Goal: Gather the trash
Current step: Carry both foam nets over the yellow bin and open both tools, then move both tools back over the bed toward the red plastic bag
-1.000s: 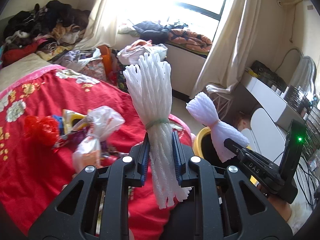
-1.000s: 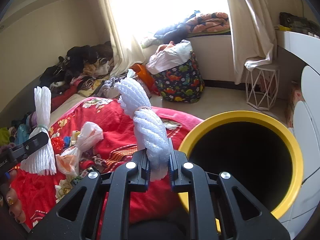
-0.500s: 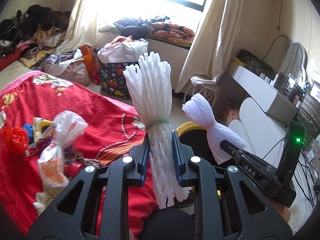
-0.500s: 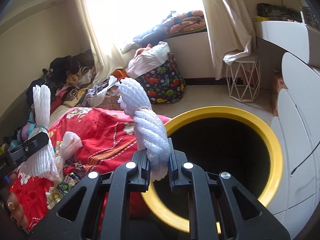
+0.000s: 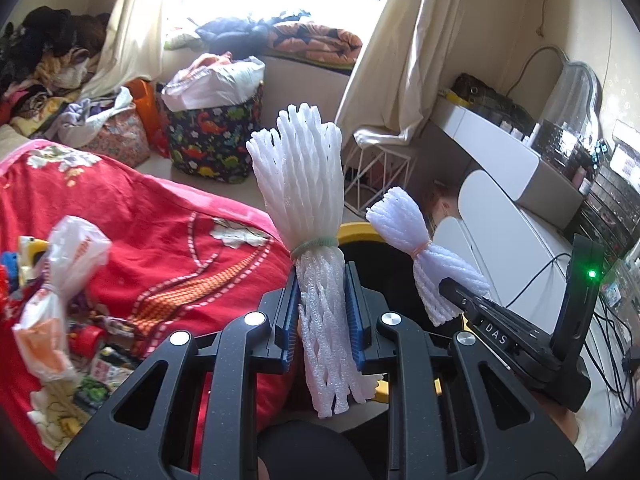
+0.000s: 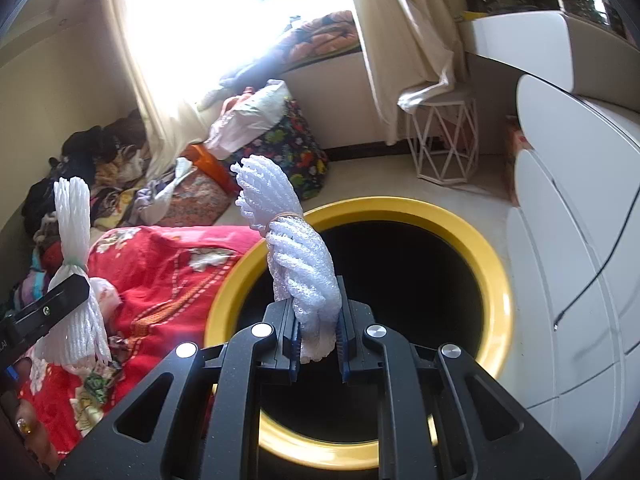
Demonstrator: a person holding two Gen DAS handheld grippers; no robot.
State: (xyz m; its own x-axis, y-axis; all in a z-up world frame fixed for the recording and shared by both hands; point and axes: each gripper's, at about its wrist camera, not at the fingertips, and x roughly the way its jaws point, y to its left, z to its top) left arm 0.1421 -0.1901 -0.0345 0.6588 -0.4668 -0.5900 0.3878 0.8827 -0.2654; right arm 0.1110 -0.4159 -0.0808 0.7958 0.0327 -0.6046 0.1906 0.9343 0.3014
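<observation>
Notably, we went left to right across each view. In the left wrist view, loose bags and wrappers [image 5: 60,280] lay on the red quilt [image 5: 168,232] at left. At centre, the left gripper [image 5: 323,320] was clamped on a tied foam net bundle [image 5: 308,208], which stood upright between the blue pads [image 5: 290,320]. A yellow bin [image 5: 356,229] showed only as a sliver of rim behind that bundle, so we judged this bundle was not yet clearly over the opening; released now, it could land on the quilt or floor.

In the right wrist view, the other gripper and its bundle sat at the far left edge. At centre, the right gripper [image 6: 318,340] was closed on a second foam bundle [image 6: 296,256], whose upper half curled left over the bin rim [image 6: 400,206]. The dark mouth filled the centre right. We judged the risks as follows: light foam could cling to the ribbed pads, or tip outward across the near rim. The bundle's leftward lean made that likelier.
</observation>
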